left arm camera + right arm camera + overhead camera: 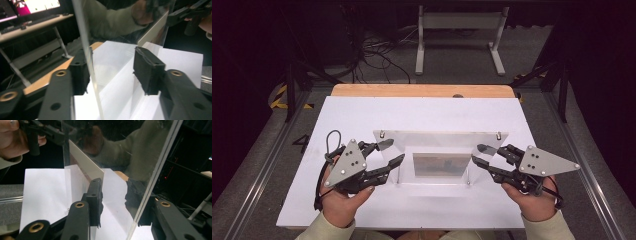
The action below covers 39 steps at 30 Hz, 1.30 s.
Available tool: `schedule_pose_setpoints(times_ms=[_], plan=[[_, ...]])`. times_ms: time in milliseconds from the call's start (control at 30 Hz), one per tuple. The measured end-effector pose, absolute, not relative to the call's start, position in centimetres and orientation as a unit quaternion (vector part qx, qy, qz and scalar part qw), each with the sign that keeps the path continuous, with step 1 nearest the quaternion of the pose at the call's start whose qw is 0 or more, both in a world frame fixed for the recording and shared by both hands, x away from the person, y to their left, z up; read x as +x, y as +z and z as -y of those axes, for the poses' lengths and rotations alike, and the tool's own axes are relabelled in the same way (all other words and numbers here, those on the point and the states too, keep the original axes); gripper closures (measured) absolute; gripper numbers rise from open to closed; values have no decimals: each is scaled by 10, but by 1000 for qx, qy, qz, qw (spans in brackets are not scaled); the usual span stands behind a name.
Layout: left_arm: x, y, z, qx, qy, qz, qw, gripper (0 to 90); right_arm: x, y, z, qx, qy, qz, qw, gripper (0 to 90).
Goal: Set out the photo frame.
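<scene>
scene: clear acrylic plate (439,142) stands raised on short posts over the white board (362,107), centre of the table, a small mirror-like panel (442,164) under it
plate axis: long axis runs 9 to 3 o'clock across the table, one end toward each hand
left gripper (393,152): at the plate's 9 o'clock end, jaws half open and straddling the edge; in the left gripper view (113,71) the clear sheet (87,57) sits against the left-hand pad, other pad well apart, so no clamp
right gripper (480,154): at the 3 o'clock end, jaws half open around that edge (155,170); pads (96,195) not pressing, far pad seen through the acrylic
nearer hand: neither, both equally at their own ends
key relation: each edge already lies between its jaws, so closing looks like the likely next step
</scene>
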<state>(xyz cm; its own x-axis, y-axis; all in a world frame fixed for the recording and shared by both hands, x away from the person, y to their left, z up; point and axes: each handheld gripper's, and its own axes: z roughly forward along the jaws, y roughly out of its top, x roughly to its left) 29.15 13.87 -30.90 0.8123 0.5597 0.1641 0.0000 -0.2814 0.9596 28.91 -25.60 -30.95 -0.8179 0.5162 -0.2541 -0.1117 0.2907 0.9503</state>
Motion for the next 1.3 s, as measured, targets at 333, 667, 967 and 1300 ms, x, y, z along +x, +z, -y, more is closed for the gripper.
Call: schedule_pose_setpoints(times_ms=[333,667,967,1300], plan=[[300,-317,-148,767,237,-209,558,432,303,-315,254,140,589,-746,278,579],[313,-336,-158,781,204,-241,539,376,314,-316,254,145,593,-741,278,558],[318,-350,-175,785,188,-274,522,334,326,-318,252,154,594,-737,283,525],[320,-364,-185,795,175,-297,500,325,339,-324,250,169,592,-734,288,479]])
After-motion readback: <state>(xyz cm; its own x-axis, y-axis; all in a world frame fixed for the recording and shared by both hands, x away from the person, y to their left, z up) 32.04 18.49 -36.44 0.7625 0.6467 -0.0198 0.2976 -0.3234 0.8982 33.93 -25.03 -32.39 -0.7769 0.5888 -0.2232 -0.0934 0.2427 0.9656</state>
